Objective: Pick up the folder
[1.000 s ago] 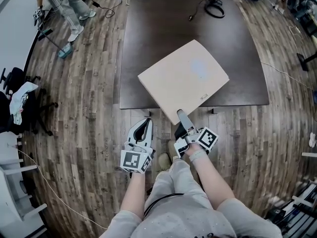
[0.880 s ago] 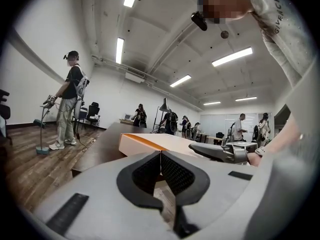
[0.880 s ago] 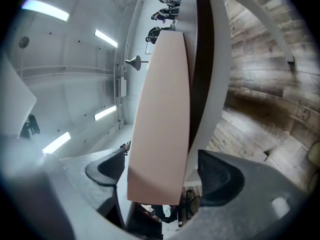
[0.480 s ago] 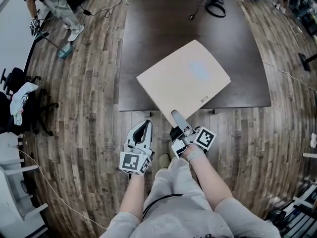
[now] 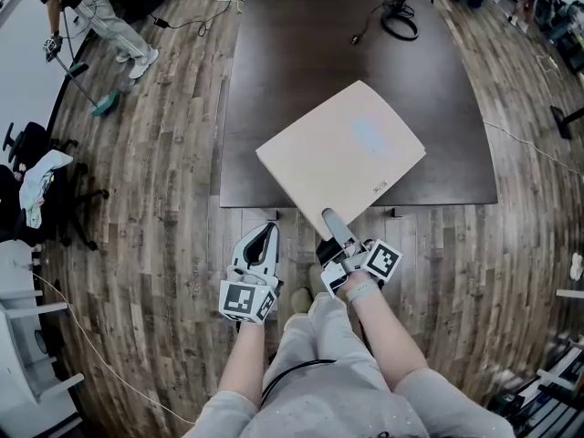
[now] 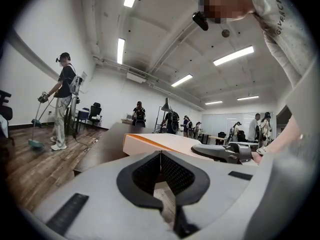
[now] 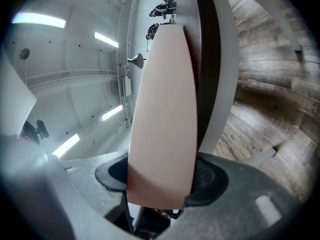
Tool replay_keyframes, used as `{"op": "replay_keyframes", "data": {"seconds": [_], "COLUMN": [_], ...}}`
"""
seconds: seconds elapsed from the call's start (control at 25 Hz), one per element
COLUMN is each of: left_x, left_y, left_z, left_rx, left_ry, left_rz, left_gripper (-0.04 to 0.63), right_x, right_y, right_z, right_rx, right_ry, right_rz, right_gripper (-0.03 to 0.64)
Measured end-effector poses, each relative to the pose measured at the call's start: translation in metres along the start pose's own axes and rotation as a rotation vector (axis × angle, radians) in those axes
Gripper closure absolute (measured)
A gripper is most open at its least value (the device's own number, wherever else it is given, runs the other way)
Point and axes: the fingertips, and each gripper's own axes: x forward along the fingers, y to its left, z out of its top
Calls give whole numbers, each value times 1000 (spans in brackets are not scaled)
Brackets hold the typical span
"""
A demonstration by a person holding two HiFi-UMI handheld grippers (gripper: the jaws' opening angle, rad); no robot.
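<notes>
A thick beige folder (image 5: 342, 149) lies at an angle on the dark table (image 5: 274, 44), its near corner jutting past the table's front edge. My right gripper (image 5: 330, 219) reaches level onto that corner. In the right gripper view the folder (image 7: 162, 109) fills the gap between the two pads, and the jaws are closing on it, my right gripper (image 7: 161, 179) touching both faces. My left gripper (image 5: 264, 237) hangs to the left, below the table edge, apart from the folder. In the left gripper view its tips (image 6: 161, 156) meet with nothing between them, and the folder (image 6: 160, 143) shows beyond.
A black cable (image 5: 397, 16) coils at the table's far end. A person with a long-handled tool (image 5: 109, 7) stands on the wooden floor at the far left. Office chairs (image 5: 36, 181) stand at the left. Other people stand far back in the room.
The right gripper's jaws have come in on the folder's near corner, and the folder has shifted slightly. The left gripper has stayed where it was.
</notes>
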Motion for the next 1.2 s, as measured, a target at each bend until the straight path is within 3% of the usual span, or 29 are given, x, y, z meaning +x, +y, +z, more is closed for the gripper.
{"op": "replay_keyframes", "data": {"seconds": [0.24,1.2], "left_x": [3,25], "left_y": [-4,-12], "left_z": [5,60], "left_rx": [-1,-1], "left_ry": [-6,-68], "left_rz": [3,-2], "left_gripper": [595,595], "right_x": [-7,-23], "right_y": [5,73], "right_z": [11,81], "right_rx": [-24,-390], "right_ry": [-2,-18], "right_rz": [-4,-47], "right_gripper": [341,345]}}
